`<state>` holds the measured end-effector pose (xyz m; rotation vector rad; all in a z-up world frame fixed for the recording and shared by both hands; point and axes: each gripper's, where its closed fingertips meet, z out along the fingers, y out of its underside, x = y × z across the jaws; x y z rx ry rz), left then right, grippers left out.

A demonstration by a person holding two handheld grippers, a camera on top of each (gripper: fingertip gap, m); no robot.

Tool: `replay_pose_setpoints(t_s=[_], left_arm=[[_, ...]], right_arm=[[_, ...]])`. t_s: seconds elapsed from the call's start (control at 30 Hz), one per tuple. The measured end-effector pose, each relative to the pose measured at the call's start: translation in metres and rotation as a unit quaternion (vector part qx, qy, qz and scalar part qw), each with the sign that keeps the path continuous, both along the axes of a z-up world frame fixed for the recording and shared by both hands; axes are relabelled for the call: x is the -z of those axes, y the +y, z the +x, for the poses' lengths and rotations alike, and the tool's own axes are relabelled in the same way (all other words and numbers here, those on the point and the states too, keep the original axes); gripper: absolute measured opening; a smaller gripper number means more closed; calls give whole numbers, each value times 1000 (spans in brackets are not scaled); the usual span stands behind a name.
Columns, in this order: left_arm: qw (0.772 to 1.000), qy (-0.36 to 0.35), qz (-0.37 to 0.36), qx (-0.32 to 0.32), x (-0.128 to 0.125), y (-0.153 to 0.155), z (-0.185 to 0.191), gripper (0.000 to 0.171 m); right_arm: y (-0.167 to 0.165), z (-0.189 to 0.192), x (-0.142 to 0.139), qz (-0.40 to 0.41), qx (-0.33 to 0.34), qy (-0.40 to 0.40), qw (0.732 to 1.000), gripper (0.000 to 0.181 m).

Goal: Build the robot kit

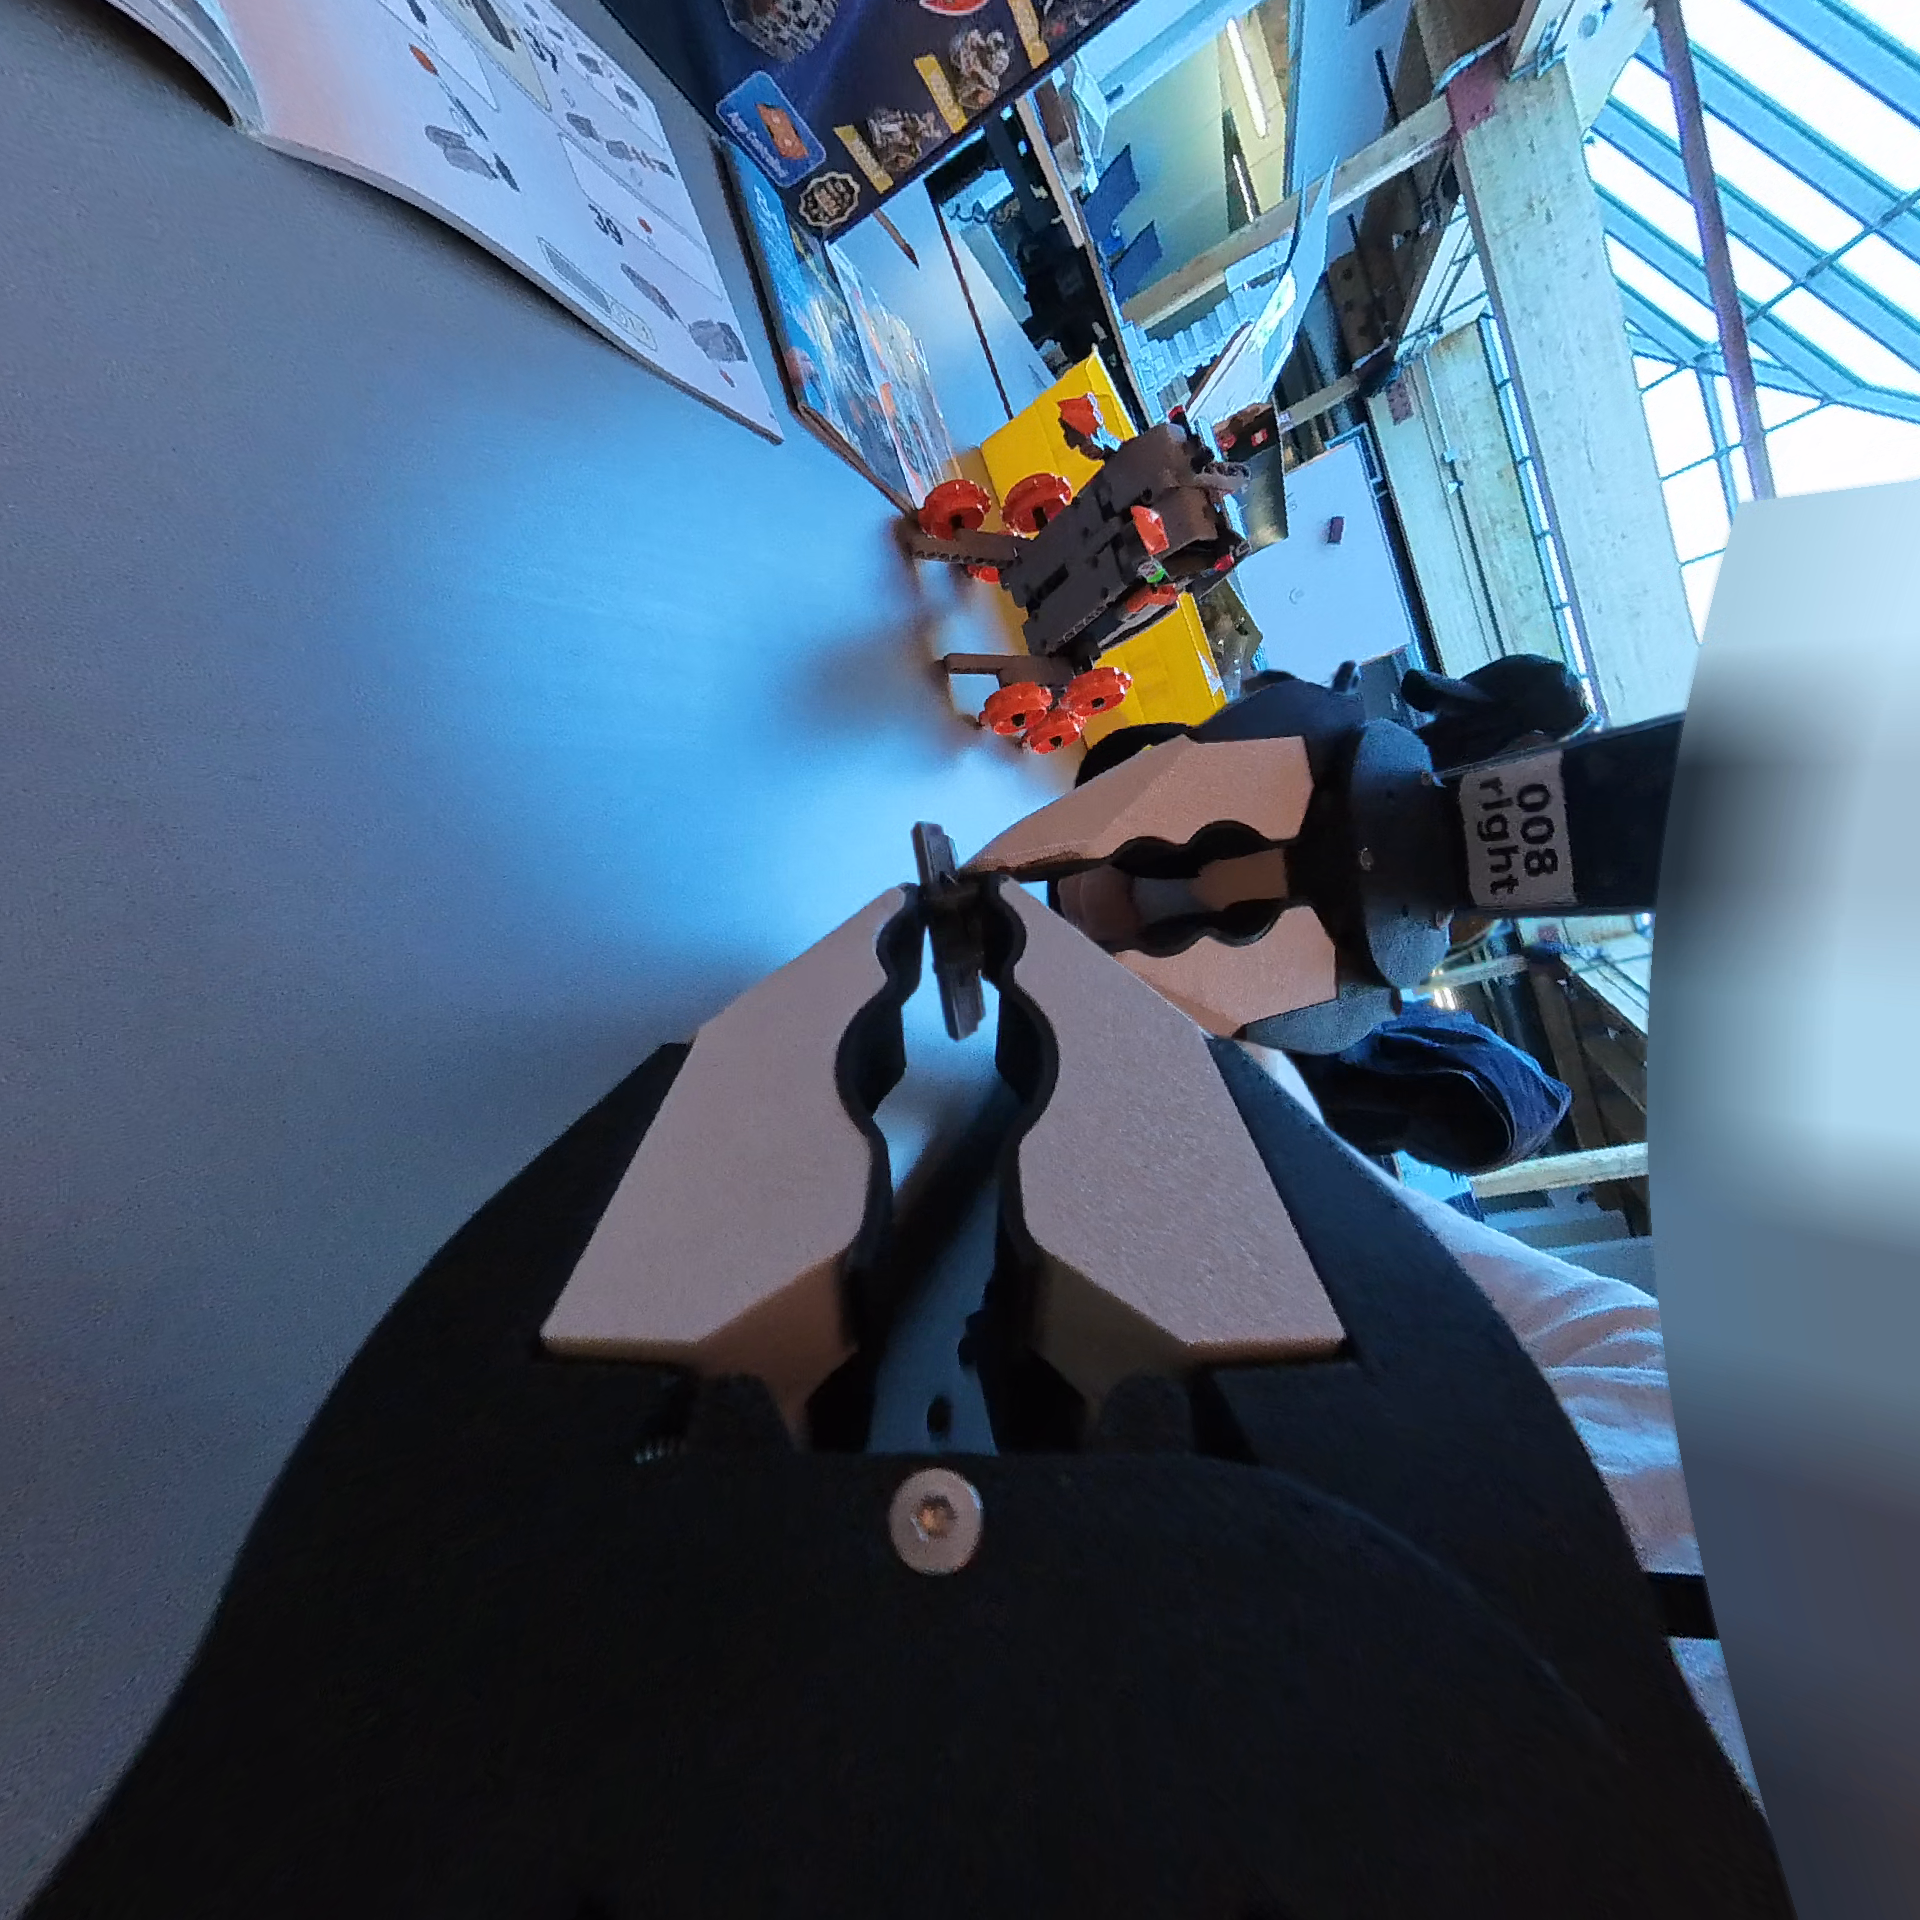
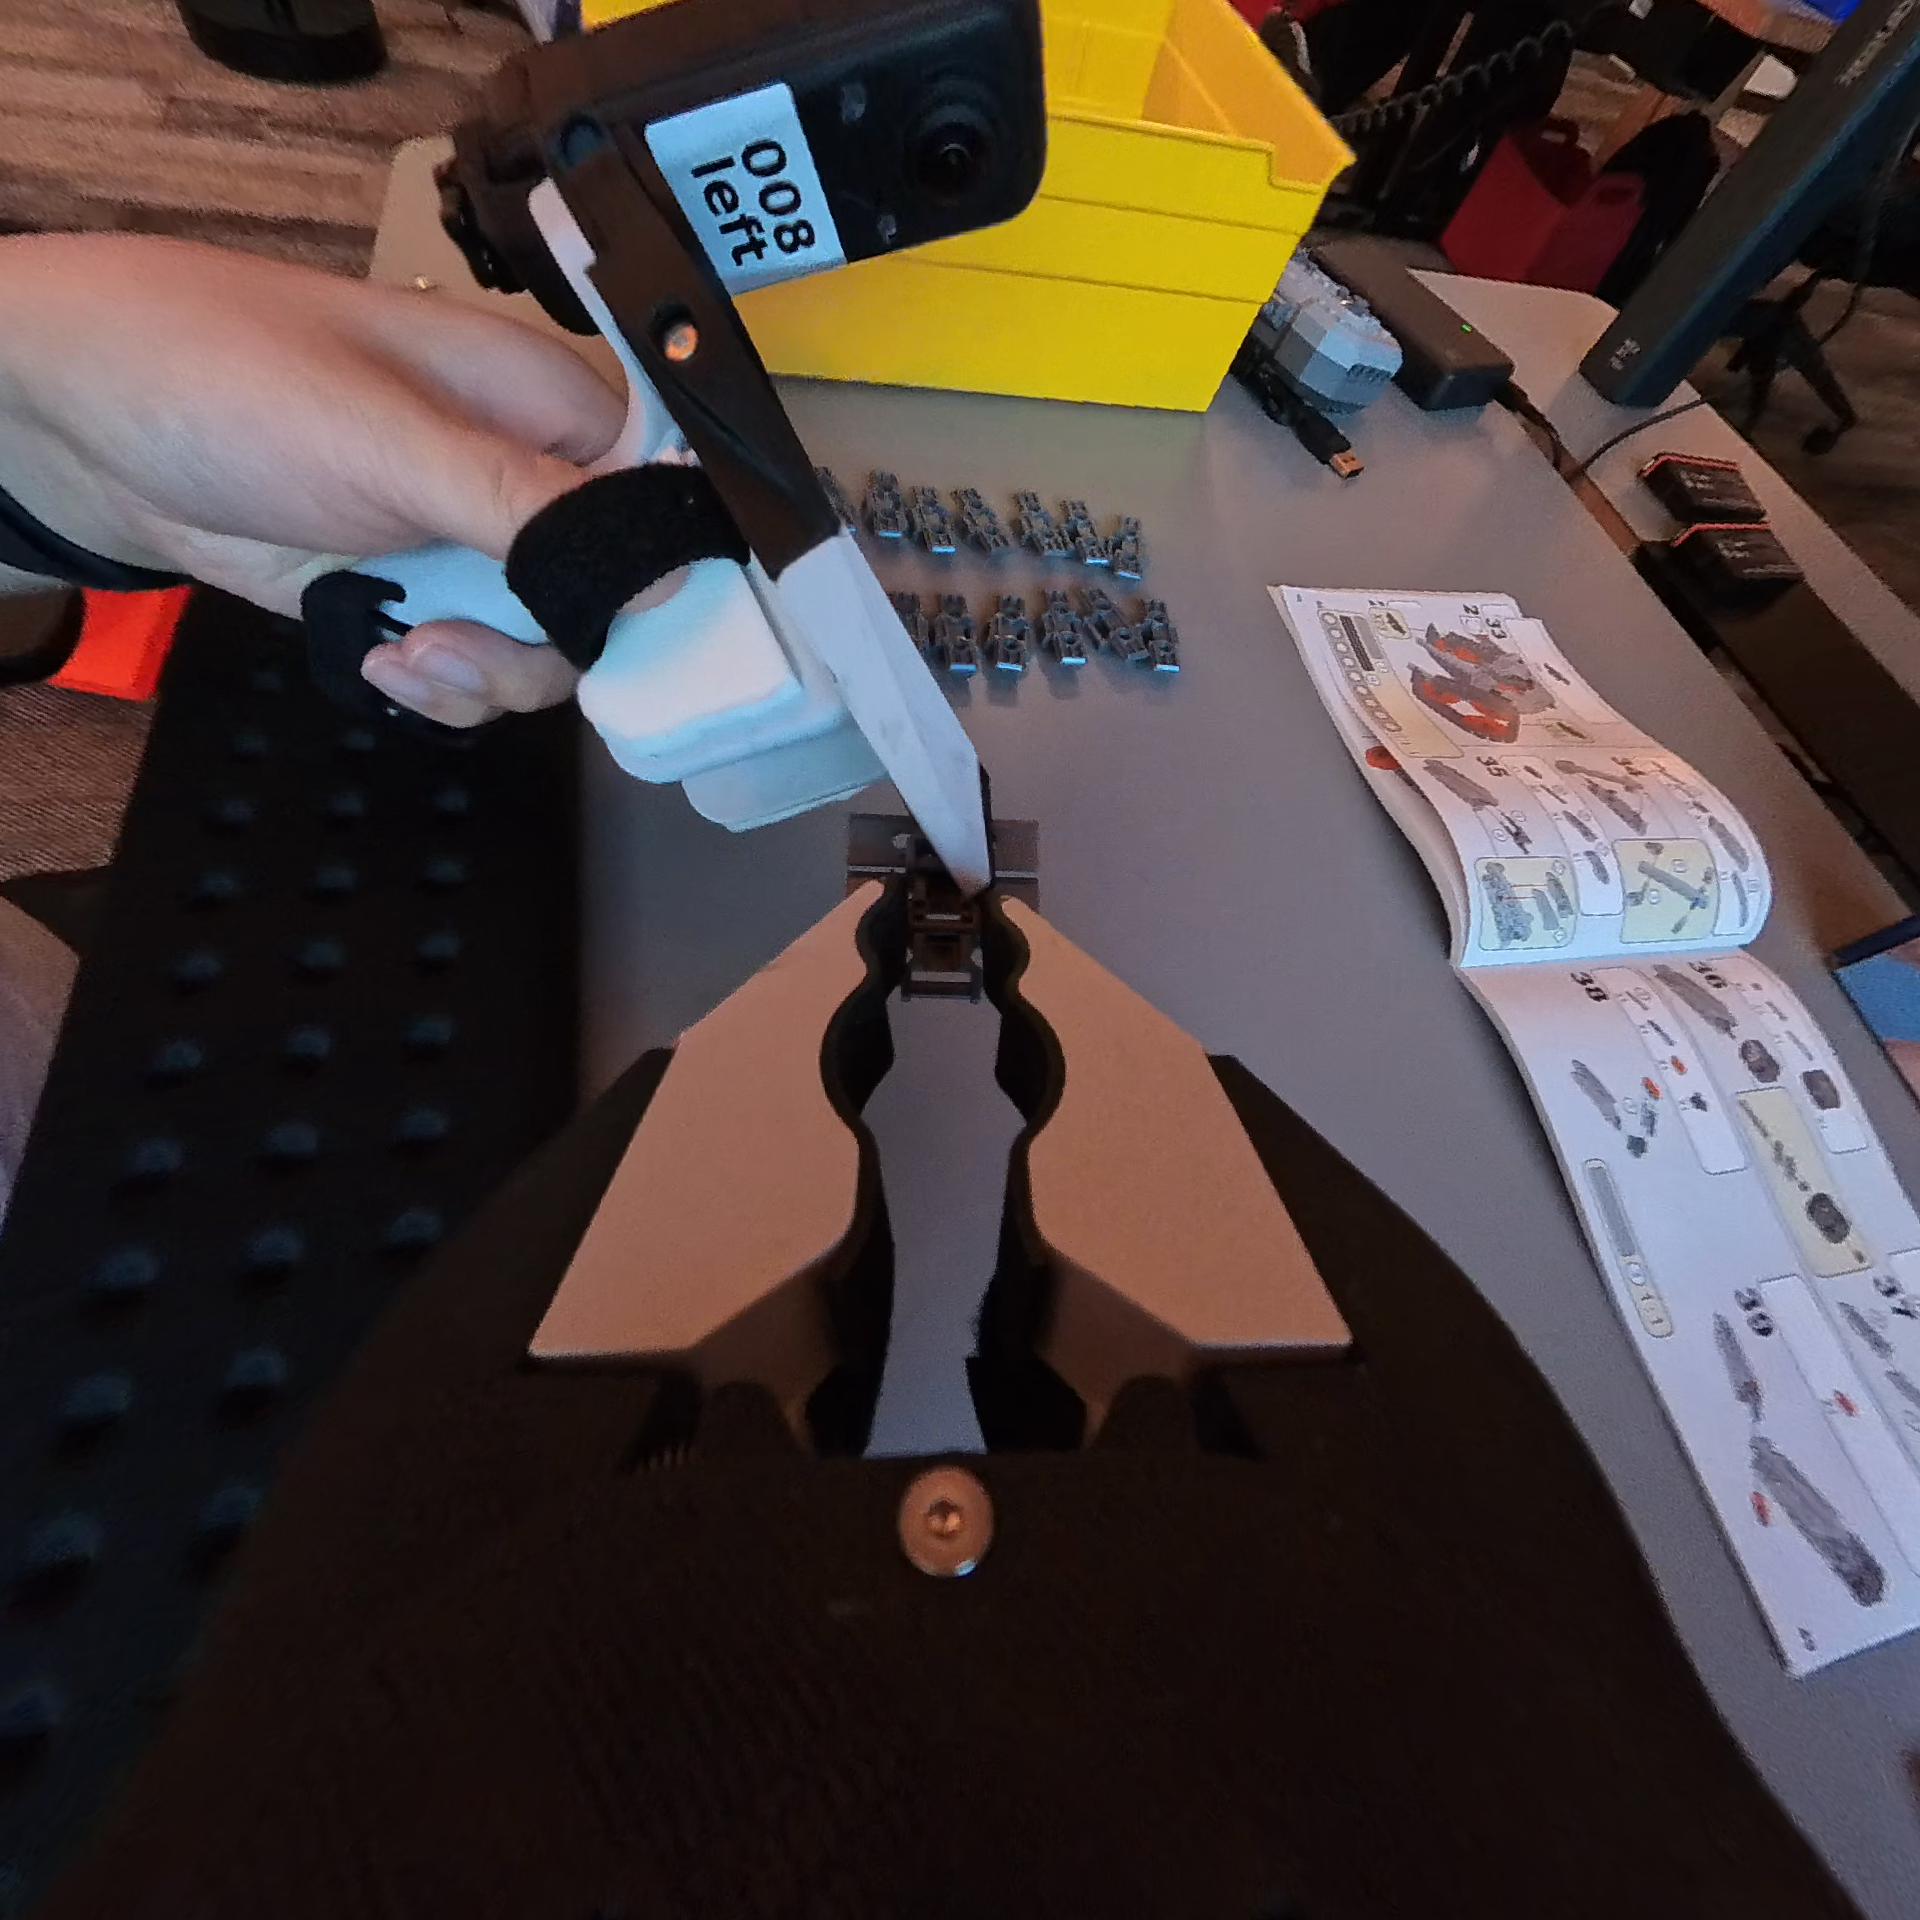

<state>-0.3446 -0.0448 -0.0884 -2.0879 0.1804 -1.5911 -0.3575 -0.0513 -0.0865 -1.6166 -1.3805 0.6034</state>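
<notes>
Grey link piece (image 2: pixel 940 940) between both claws

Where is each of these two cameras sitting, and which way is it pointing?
Left wrist view: sits on the left gripper, rolled sideways, looking along the grey table at a toy vehicle and yellow bin; the right gripper shows.
Right wrist view: sits on the right gripper, looking down at the table, rows of small grey parts, a booklet; a hand and the left gripper show.
Shared: both grippers pinch one small grey piece.
</notes>
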Motion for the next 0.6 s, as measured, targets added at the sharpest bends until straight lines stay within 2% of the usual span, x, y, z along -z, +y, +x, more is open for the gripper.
replay_pose_setpoints(t_s=[0.4, 0.6], left_arm=[[998, -50, -25, 15, -1, -4, 2, 7], [995, -87, -25, 48, -8, -12, 2, 7]], right_arm=[[4, -2, -4, 30, 13, 4, 999, 11], [-5, -4, -12, 97, -33, 12, 995, 11]])
